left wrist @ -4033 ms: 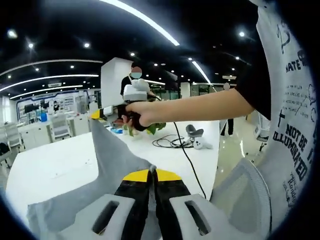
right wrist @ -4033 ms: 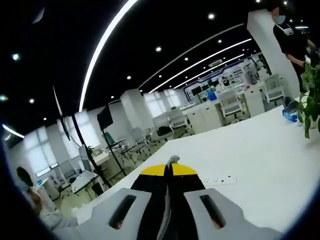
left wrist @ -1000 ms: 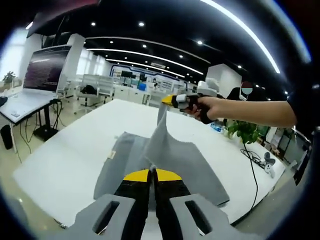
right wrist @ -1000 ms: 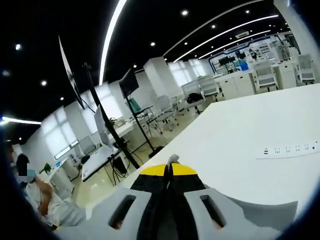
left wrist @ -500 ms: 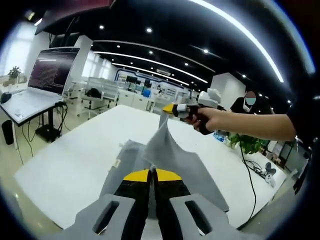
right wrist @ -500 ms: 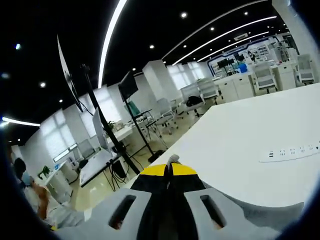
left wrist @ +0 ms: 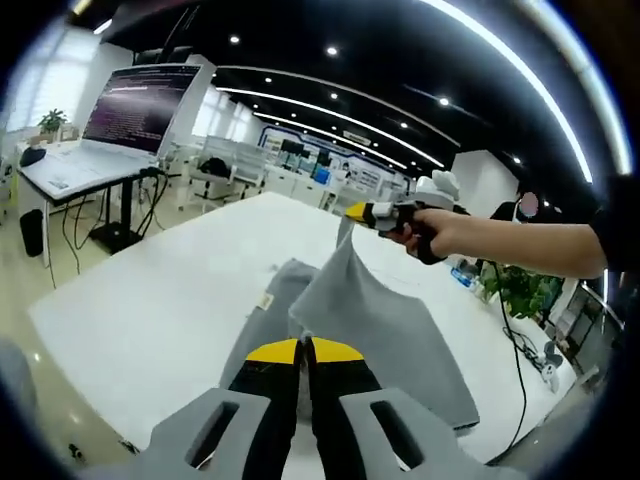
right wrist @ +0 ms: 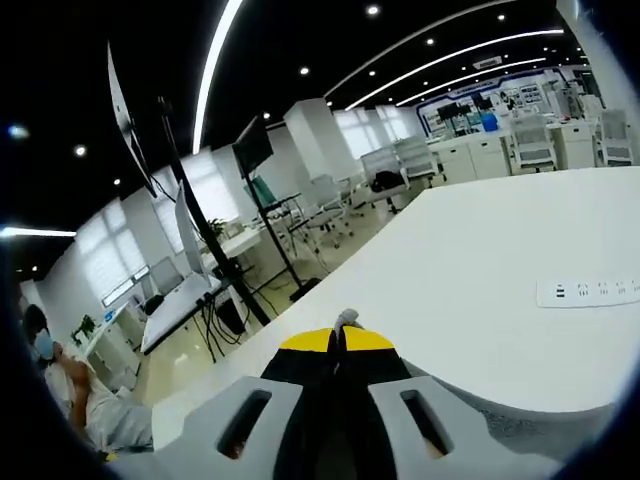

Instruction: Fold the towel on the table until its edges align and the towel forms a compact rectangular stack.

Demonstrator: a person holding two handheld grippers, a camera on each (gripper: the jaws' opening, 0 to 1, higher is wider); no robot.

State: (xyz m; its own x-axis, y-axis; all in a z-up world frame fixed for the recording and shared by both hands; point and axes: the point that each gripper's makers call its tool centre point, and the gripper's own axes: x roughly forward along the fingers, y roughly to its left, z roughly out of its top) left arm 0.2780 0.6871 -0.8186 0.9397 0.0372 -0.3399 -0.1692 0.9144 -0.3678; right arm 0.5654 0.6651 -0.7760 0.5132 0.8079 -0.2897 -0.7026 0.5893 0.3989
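Over the worktop (left wrist: 150, 290), both claws pinched shut on towel (left wrist: 380, 320) corners: left claw (left wrist: 305, 345) near, right claw (left wrist: 352, 212) ahead; the held edge runs between them, the rest drapes below.

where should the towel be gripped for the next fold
At its corners. The left tool and right tool are each shut on one corner of the grey towel, lifting that edge off the table. The rest lies flat, so later grips should come from the side, sliding a jaw under a loose corner.
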